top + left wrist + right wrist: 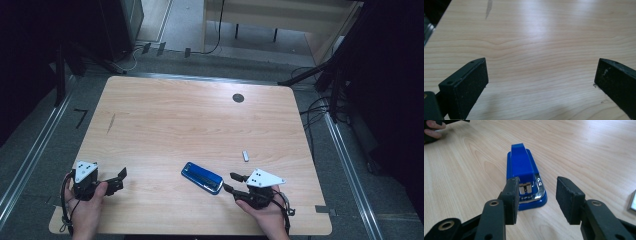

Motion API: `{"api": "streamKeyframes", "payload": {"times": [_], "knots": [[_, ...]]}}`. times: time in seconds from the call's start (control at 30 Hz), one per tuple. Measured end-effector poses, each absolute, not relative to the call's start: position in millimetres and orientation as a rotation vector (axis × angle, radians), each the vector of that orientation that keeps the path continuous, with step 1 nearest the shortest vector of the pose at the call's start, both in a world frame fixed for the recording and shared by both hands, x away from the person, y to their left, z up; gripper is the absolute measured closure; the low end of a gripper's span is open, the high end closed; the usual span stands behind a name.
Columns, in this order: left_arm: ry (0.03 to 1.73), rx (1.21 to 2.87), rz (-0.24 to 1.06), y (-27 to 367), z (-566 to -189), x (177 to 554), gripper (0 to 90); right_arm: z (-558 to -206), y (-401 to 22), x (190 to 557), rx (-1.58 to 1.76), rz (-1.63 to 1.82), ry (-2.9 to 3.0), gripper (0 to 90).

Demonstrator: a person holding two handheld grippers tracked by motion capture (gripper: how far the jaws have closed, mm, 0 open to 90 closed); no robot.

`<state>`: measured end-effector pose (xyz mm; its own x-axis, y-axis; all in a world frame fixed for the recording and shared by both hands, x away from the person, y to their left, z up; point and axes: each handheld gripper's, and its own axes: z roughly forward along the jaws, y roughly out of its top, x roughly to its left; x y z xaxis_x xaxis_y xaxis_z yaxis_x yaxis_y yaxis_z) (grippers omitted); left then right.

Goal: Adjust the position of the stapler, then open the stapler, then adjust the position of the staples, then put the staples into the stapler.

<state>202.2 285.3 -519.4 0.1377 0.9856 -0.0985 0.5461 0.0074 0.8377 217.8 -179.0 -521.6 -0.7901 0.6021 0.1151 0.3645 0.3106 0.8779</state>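
1. My right gripper (229, 182) sits near the front edge of the wooden table (165, 120), at about five o'clock on the tabletop as seen from above, and it points toward nine o'clock at the stapler.
2. In the right gripper view (537, 198) its jaws stand apart with bare table between the pads; nothing is clamped.
3. The blue stapler (202, 177) lies flat on the table just beside my right gripper's tips, at about six o'clock on the tabletop, its long axis running from ten o'clock to four o'clock.
4. In the right gripper view the stapler (524, 173) lies ahead at twelve o'clock, its chrome-fronted end toward me; the left pad overlaps that end in the picture, and I cannot tell whether it touches.
5. A small silvery strip, probably staples (245, 155), lies apart from the stapler at its two o'clock.
6. My left gripper (119, 180) rests at about seven o'clock on the tabletop, well apart from the stapler.
7. In the left gripper view (540, 80) its jaws are spread wide over bare wood.
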Motion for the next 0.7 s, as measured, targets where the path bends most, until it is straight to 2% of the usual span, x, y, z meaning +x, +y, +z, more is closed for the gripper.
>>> {"api": "streamKeyframes", "payload": {"times": [0.13, 0.3, 0.33, 0.47, 0.53, 0.7], "knots": [[1.463, 1.676, 0.72, 268, -517, 201, 0.0, -527, -180, 213, 0.877, 1.452, 2.358, 56.1], [1.4, 1.714, 0.707, 237, -517, 197, 9.4, -530, -184, 208, 0.923, 1.382, 2.319, 56.5], [1.389, 1.719, 0.698, 229, -517, 197, 14.0, -531, -185, 209, 0.94, 1.371, 2.33, 56.2], [1.325, 1.745, 0.655, 204, -517, 196, 16.2, -535, -185, 211, 0.966, 1.36, 2.35, 56.3], [1.296, 1.761, 0.633, 186, -517, 196, 20.7, -535, -183, 211, 0.964, 1.392, 2.336, 60.5], [1.223, 1.821, 0.611, 160, -519, 196, 30.2, -535, -180, 211, 0.976, 1.403, 2.333, 62.1]]}}
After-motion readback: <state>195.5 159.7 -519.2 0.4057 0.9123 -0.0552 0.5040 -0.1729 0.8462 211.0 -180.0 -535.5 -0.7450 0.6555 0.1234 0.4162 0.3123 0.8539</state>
